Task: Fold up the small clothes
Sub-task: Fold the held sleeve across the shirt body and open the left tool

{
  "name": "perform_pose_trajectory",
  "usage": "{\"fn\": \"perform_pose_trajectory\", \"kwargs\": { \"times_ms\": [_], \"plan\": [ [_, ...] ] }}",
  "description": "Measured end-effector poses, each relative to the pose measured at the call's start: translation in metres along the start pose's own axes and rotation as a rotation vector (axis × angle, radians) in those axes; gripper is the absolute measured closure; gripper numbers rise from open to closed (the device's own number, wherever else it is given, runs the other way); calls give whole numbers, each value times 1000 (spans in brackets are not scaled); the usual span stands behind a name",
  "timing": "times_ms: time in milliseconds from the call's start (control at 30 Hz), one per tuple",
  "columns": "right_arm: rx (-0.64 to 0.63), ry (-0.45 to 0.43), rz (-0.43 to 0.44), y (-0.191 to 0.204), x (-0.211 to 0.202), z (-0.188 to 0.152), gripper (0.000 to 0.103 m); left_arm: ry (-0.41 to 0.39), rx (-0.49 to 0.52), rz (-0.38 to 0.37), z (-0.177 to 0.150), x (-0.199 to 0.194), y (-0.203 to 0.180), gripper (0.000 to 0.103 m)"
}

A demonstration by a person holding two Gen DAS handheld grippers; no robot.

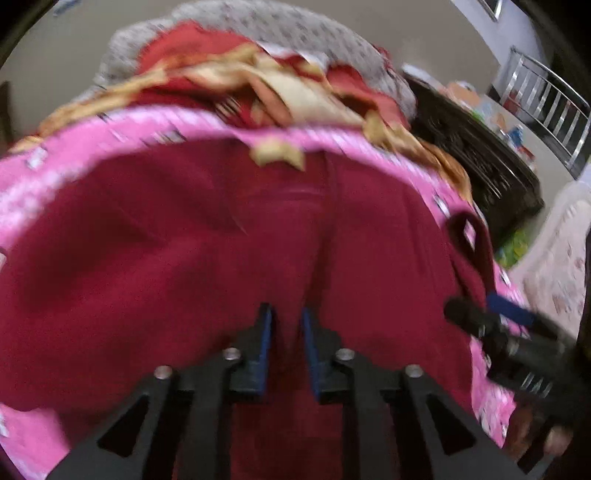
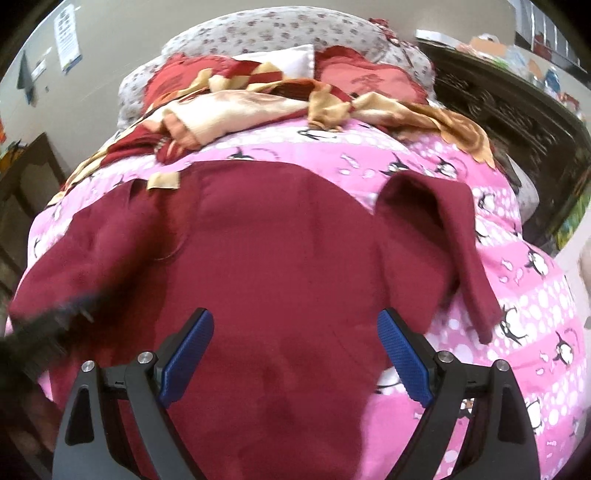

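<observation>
On the bed, a maroon garment (image 2: 273,258) lies spread over the pink penguin-print quilt (image 2: 535,295), covering most of its near half and reaching close to the bed's left edge. The left tool (image 1: 286,332) sits low over the garment's middle with its blue pads (image 1: 266,343) drawn near together and maroon cloth between them; motion blur hides whether they pinch a fold or only hover, so I cannot tell. In the right wrist view that tool shows as a dark smear at the garment's left side. The right tool (image 2: 295,354) is above the garment's near part with its fingers (image 2: 402,362) spread wide and nothing between them. To its right a sleeve (image 2: 443,236) folds back on the quilt toward the bed's right edge. At the far end lie a red-and-gold blanket (image 2: 258,99) and a floral pillow (image 2: 258,29), with a dark carved cabinet (image 2: 517,110) past the right edge.
</observation>
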State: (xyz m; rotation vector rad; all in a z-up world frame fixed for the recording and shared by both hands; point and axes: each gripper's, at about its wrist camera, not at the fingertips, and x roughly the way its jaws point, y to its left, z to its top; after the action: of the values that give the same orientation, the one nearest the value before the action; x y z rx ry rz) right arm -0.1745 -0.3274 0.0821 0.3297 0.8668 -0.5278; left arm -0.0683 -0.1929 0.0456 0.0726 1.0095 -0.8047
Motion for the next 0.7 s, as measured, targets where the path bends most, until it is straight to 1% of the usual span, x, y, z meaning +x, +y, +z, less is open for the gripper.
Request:
{"fn": "perform_pose_trajectory", "kwargs": {
  "times_ms": [33, 67, 100, 167, 233, 267, 333, 400, 433, 467, 500, 567, 600, 667, 700],
  "plan": [
    [2, 2, 7, -2, 0, 0, 3, 21, 4, -35, -4, 2, -3, 66],
    [2, 2, 16, -3, -1, -1, 3, 24, 8, -62, -8, -1, -5, 56],
    [1, 2, 29, -3, -2, -1, 3, 10, 19, -72, -10, -9, -5, 52],
    [0, -3, 70, 0, -2, 0, 3, -53, 78, -53, -14, -33, -9, 35],
    [8, -4, 119, 4, -2, 1, 3, -117, 134, 7, -19, -57, -7, 25],
    [9, -3, 143, 6, -1, 1, 3, -145, 153, 44, -22, -70, -2, 24],
    [5, -8, 184, 14, 4, 3, 3, -168, 156, 112, -25, -88, 15, 24],
    [-23, -3, 186, 24, 12, 8, 3, -172, 125, 173, -25, -99, 38, 24],
    [-45, -2, 178, 29, 18, 12, 6, -176, 106, 197, -26, -102, 49, 24],
    [-67, -1, 181, 36, 23, 16, 13, -180, 76, 221, -27, -107, 62, 24],
    [-82, 1, 188, 39, 27, 17, 16, -180, 43, 240, -28, -110, 75, 24],
    [-132, 23, 215, 52, 42, 23, 30, -175, -19, 266, -28, -115, 98, 24],
    [-148, 32, 209, 56, 48, 23, 34, -173, -53, 281, -30, -116, 109, 24],
    [-178, 74, 173, 65, 68, 23, 52, -170, -91, 302, -33, -120, 125, 24],
    [-189, 73, 160, 68, 72, 22, 56, -169, -103, 310, -35, -121, 130, 24]
  ]
}}
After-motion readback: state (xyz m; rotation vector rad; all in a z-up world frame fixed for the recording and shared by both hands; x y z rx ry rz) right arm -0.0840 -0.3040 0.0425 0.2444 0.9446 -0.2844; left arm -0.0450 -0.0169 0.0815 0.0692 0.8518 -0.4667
